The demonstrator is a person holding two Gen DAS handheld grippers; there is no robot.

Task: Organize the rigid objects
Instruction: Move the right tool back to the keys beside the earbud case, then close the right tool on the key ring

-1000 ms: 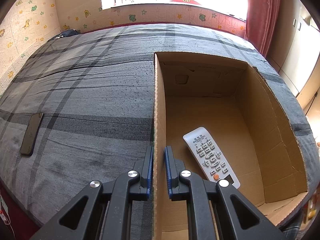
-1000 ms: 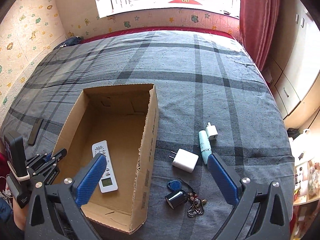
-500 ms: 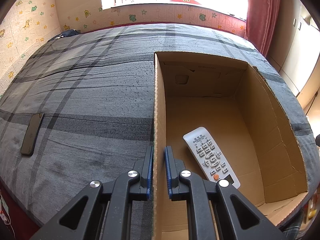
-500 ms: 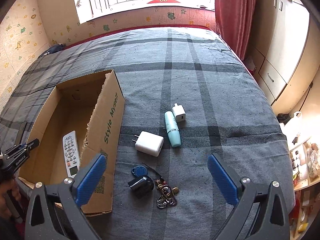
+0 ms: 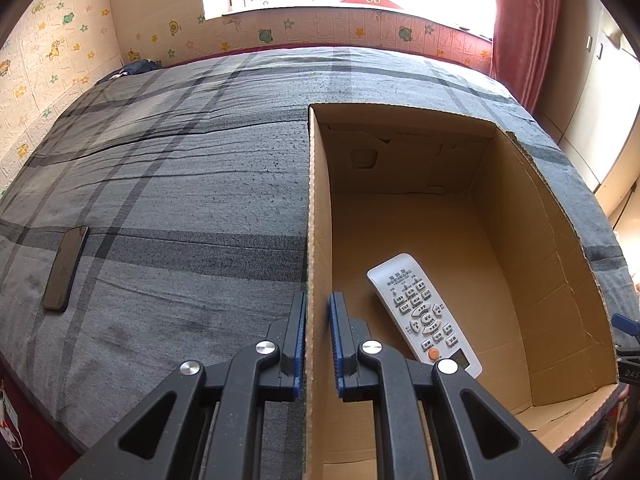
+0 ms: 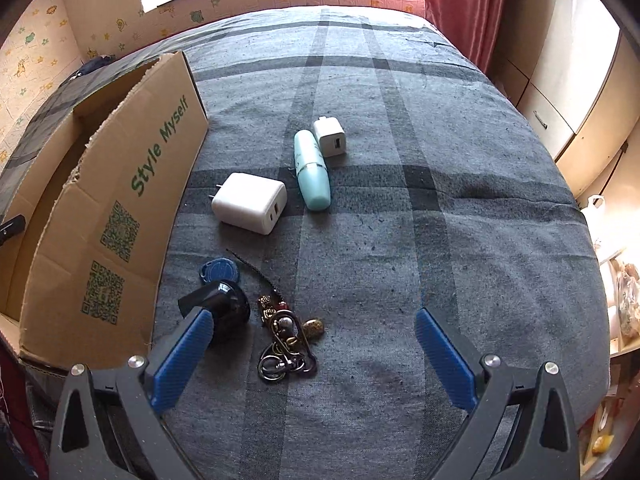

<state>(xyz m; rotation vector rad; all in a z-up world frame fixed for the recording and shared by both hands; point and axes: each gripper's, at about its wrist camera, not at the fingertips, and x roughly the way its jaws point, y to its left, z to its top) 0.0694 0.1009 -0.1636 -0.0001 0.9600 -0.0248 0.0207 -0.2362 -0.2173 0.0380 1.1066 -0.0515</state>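
The left claw's black arms cover the near end of the remote (image 5: 424,314) inside the cardboard box (image 5: 560,264). Beside the box's printed outer wall, the right claw's left finger (image 6: 182,354) hides part of the black key fob (image 6: 224,308).

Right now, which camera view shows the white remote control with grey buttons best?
The left wrist view shows it best: the white remote control lies face up on the floor of the brown cardboard box, its buttons plainly visible. In the right wrist view the near wall of the box hides its inside, so the remote does not appear.

Remote (image 5: 424,314) in box (image 5: 560,248); chargers (image 6: 250,202), tube (image 6: 312,170), keys (image 6: 286,342) (on bed).
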